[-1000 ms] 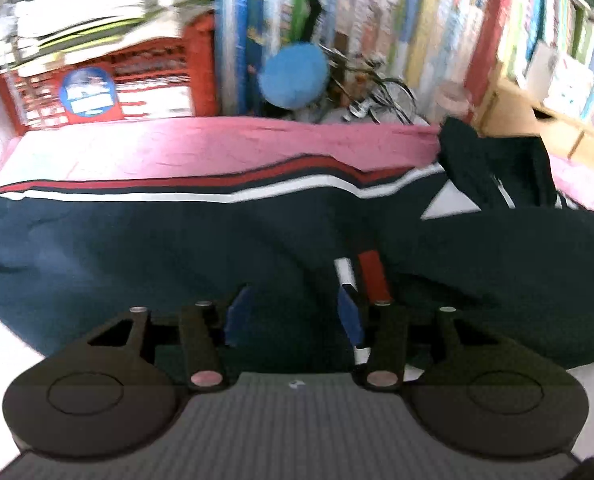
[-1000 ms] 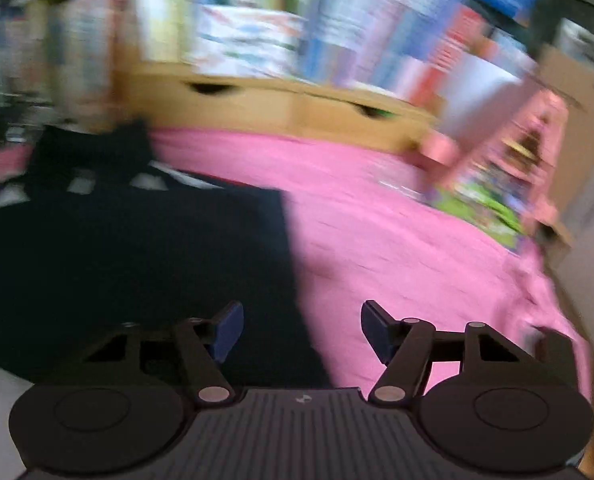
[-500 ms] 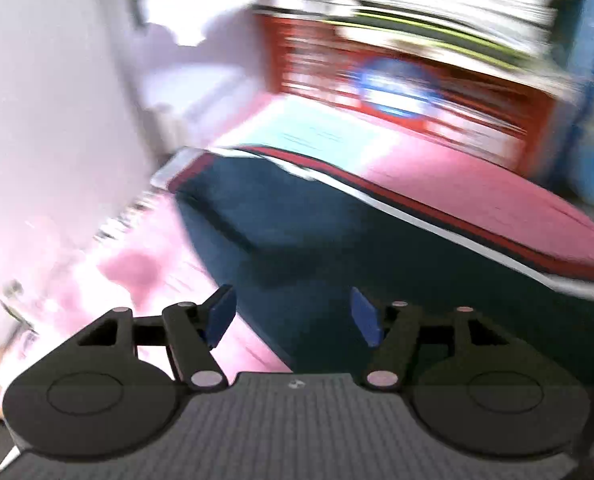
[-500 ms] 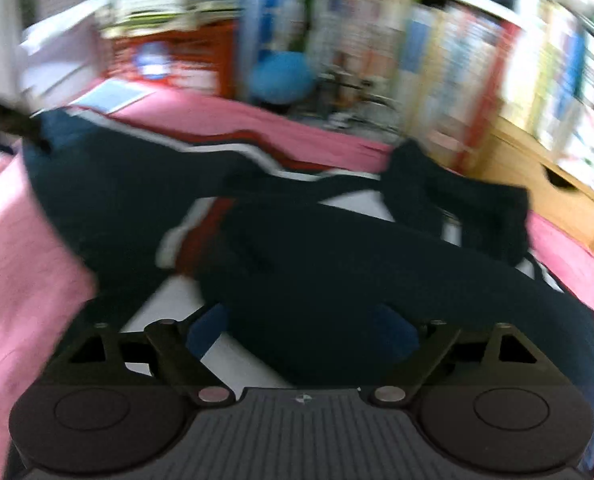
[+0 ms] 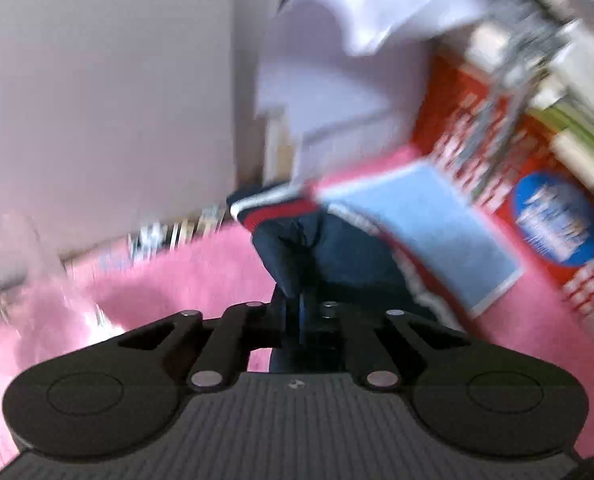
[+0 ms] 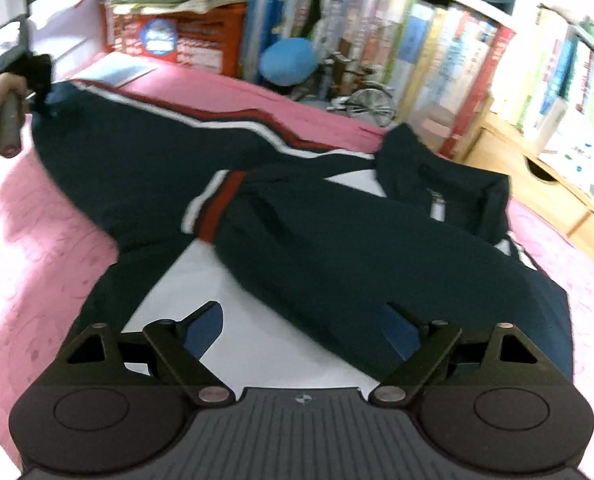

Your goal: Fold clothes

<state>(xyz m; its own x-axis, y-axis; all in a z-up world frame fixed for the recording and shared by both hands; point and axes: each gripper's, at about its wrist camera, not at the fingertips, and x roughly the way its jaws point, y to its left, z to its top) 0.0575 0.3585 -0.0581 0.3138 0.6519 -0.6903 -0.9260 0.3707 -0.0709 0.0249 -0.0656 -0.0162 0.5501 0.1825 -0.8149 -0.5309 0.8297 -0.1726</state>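
A navy jacket (image 6: pixel 337 236) with red and white stripes lies spread on a pink bed cover (image 6: pixel 37 240); one sleeve with a striped cuff (image 6: pixel 217 204) is folded across its body. My left gripper (image 5: pixel 301 312) is shut on the jacket's other sleeve (image 5: pixel 317 248) near its striped cuff (image 5: pixel 273 208). It also shows in the right wrist view (image 6: pixel 41 92) at the far left, held by a hand. My right gripper (image 6: pixel 301 332) is open and empty above the jacket's lower hem and white lining (image 6: pixel 233 328).
A red crate (image 6: pixel 201 40) with papers, a light blue book (image 5: pixel 429 232) and a white wall (image 5: pixel 97 80) stand beyond the sleeve. A bookshelf (image 6: pixel 457 52), a blue ball (image 6: pixel 289 60) and wooden drawers (image 6: pixel 537 176) line the far side.
My left gripper has swung left to the sleeve end and shut on it. My right gripper has turned from the bed's right side to face the jacket, still open.
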